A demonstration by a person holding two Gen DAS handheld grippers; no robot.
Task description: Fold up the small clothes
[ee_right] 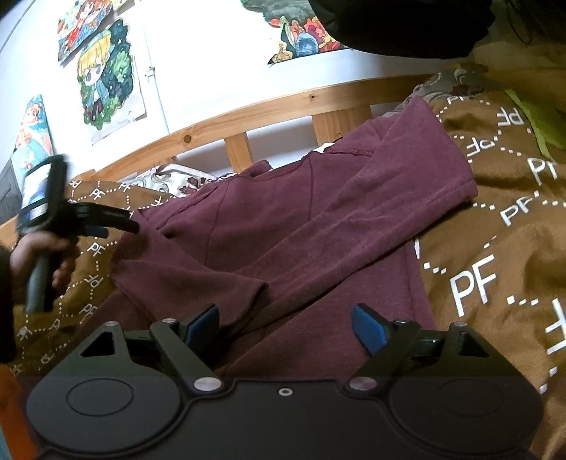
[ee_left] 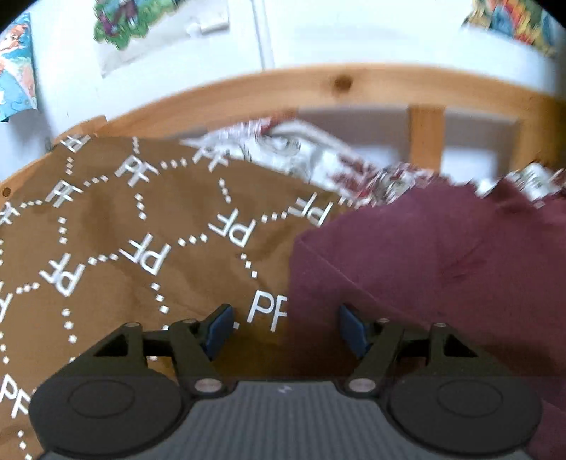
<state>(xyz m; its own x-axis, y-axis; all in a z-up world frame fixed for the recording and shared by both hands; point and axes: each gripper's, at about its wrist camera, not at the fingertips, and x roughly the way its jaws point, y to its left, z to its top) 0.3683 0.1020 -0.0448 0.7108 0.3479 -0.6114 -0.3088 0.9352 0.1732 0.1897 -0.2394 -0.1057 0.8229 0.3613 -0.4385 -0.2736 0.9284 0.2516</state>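
A maroon long-sleeved shirt (ee_right: 283,219) lies spread on a brown blanket (ee_right: 495,247) printed with white "PF" letters. One sleeve (ee_right: 406,177) is laid across its body, and a shorter fold (ee_right: 198,272) lies near the front. My right gripper (ee_right: 286,325) hovers open over the shirt's near part, nothing between its blue pads (ee_right: 369,329). A hand holds my left gripper (ee_right: 132,223) at the shirt's left edge. In the left wrist view that gripper (ee_left: 286,329) stands open above the border of the shirt (ee_left: 424,265) and the blanket (ee_left: 141,230), its pads gripping nothing.
A wooden bed rail (ee_right: 247,113) runs behind the blanket, with a white wall and colourful posters (ee_right: 106,74) beyond. A white-and-red patterned sheet (ee_left: 300,152) bunches by the rail. A green cloth (ee_right: 541,124) lies at the far right, a dark shape (ee_right: 399,24) above.
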